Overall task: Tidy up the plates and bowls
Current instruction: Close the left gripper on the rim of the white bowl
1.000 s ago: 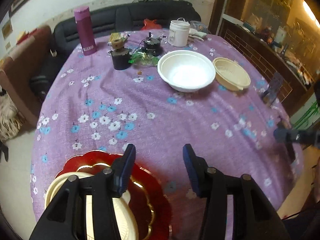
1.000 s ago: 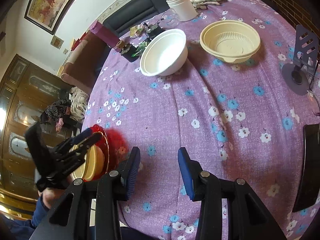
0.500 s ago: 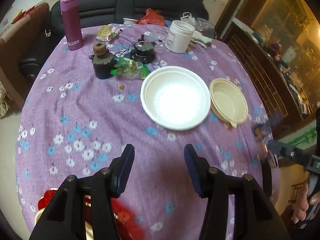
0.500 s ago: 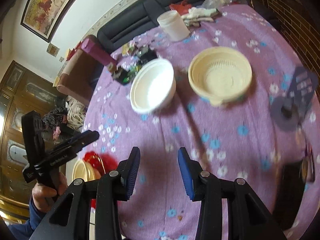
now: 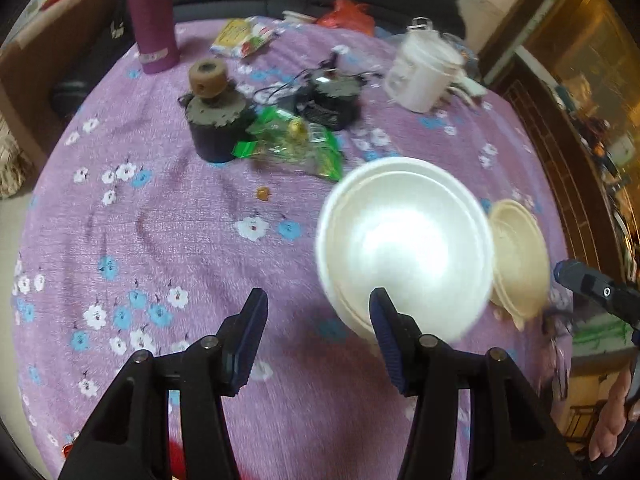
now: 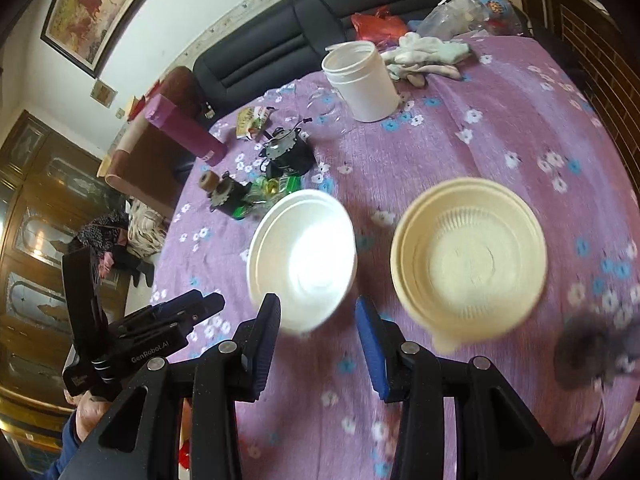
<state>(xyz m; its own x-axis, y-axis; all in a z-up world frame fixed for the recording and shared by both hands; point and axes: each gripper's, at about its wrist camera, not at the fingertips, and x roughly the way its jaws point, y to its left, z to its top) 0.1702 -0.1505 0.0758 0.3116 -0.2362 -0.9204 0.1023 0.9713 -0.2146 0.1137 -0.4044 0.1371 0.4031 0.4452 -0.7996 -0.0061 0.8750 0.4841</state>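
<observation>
A white bowl [image 5: 404, 244] and a cream bowl [image 5: 518, 256] stand side by side on the purple flowered tablecloth. My left gripper [image 5: 316, 332] is open and empty, its right finger just before the white bowl's near rim. In the right wrist view the white bowl [image 6: 304, 260] and the cream bowl [image 6: 468, 258] lie just ahead of my right gripper [image 6: 318, 336], which is open and empty and points at the gap between them. The left gripper shows there at the lower left [image 6: 160, 332]. A sliver of the red plate [image 5: 176, 450] shows at the bottom edge.
At the back of the table stand a magenta flask [image 5: 150, 16], a dark pot with a cork lid [image 5: 212, 120], green wrappers [image 5: 296, 148], a black gadget [image 5: 332, 96] and a white jar [image 6: 360, 80]. A black sofa [image 6: 320, 24] lies behind. Gloves [image 6: 424, 54] lie by the jar.
Both grippers have moved forward over the table toward the two bowls, which now look larger and closer. The red and cream plates have dropped out of view behind them. Both stay open.
</observation>
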